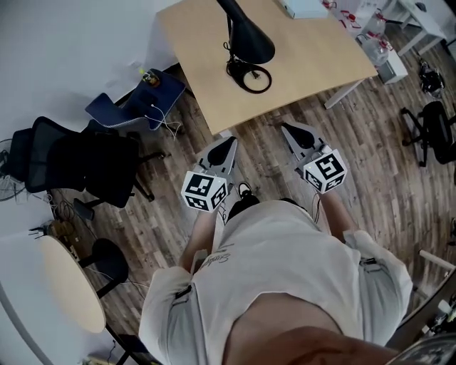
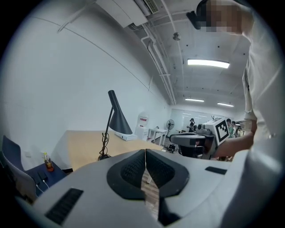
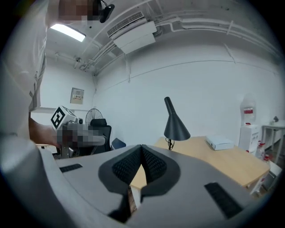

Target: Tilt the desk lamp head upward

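Observation:
A black desk lamp [image 1: 246, 39] stands on a light wooden desk [image 1: 313, 68], its cone head [image 1: 251, 37] pointing down over a round base with coiled cord [image 1: 249, 75]. The lamp [image 2: 115, 120] shows ahead in the left gripper view and the lamp [image 3: 174, 124] likewise in the right gripper view. My left gripper [image 1: 229, 142] hovers over the floor just short of the desk's near edge, jaws closed on nothing. My right gripper [image 1: 288, 128] is beside it, also shut and empty. Both are well short of the lamp.
A white box [image 1: 303, 7] lies at the desk's far side. Black office chairs [image 1: 85, 167] and a blue chair [image 1: 139, 100] stand to the left, another chair [image 1: 434, 128] to the right. A round table [image 1: 68, 285] is at lower left.

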Demonstrator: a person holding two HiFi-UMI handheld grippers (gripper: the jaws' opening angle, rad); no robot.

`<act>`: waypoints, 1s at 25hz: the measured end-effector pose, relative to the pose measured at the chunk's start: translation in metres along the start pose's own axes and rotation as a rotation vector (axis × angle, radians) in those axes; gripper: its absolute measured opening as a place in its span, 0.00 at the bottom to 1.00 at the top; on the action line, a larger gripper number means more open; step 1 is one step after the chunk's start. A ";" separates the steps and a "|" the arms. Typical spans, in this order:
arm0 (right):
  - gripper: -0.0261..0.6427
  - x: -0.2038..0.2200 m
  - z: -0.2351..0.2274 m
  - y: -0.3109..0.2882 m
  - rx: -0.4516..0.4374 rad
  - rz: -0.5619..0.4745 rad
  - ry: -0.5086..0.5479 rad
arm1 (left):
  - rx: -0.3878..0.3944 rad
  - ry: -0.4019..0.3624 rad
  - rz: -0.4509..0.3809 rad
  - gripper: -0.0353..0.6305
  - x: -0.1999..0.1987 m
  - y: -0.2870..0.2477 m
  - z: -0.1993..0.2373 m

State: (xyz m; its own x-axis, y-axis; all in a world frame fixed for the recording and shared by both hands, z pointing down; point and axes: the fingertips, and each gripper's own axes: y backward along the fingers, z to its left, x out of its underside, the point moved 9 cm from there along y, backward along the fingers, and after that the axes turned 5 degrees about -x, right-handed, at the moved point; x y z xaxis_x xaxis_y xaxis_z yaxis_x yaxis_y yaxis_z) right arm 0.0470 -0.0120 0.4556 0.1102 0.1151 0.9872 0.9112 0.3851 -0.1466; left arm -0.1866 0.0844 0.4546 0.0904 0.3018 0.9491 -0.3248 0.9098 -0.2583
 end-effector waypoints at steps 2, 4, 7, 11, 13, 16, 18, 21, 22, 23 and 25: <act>0.03 -0.010 -0.003 -0.018 0.024 -0.007 0.026 | 0.021 -0.015 -0.009 0.08 -0.007 -0.006 0.019; 0.03 -0.013 -0.004 -0.034 0.055 -0.015 0.024 | 0.039 -0.031 -0.007 0.08 -0.010 -0.011 0.037; 0.03 -0.007 -0.001 -0.051 0.101 -0.012 0.000 | 0.071 -0.034 0.006 0.08 -0.007 -0.023 0.062; 0.03 0.003 0.000 -0.060 0.141 0.040 -0.037 | 0.103 -0.001 0.035 0.08 0.003 -0.037 0.083; 0.03 0.004 -0.005 -0.066 0.148 0.070 -0.035 | 0.110 0.010 0.049 0.08 0.007 -0.045 0.091; 0.03 0.002 -0.014 -0.069 0.159 0.073 -0.027 | 0.112 0.015 0.067 0.08 0.011 -0.057 0.096; 0.03 0.002 -0.023 -0.067 0.169 0.071 -0.016 | 0.117 0.012 0.071 0.08 0.010 -0.065 0.094; 0.03 0.004 -0.041 -0.069 0.186 0.070 -0.020 | 0.123 -0.012 0.078 0.08 0.006 -0.077 0.091; 0.03 0.005 -0.047 -0.071 0.189 0.069 -0.022 | 0.121 -0.018 0.083 0.08 0.005 -0.082 0.092; 0.03 0.005 -0.054 -0.072 0.189 0.069 -0.025 | 0.118 -0.021 0.090 0.08 0.003 -0.088 0.092; 0.03 0.006 -0.067 -0.076 0.183 0.075 -0.035 | 0.108 -0.023 0.105 0.08 0.000 -0.101 0.093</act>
State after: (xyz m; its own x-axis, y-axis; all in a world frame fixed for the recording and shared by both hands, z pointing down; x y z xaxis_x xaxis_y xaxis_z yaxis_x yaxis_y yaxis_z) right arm 0.0054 -0.1018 0.4771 0.1585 0.1806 0.9707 0.8132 0.5338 -0.2321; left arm -0.2418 -0.0339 0.4971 0.0298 0.3858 0.9221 -0.4307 0.8374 -0.3364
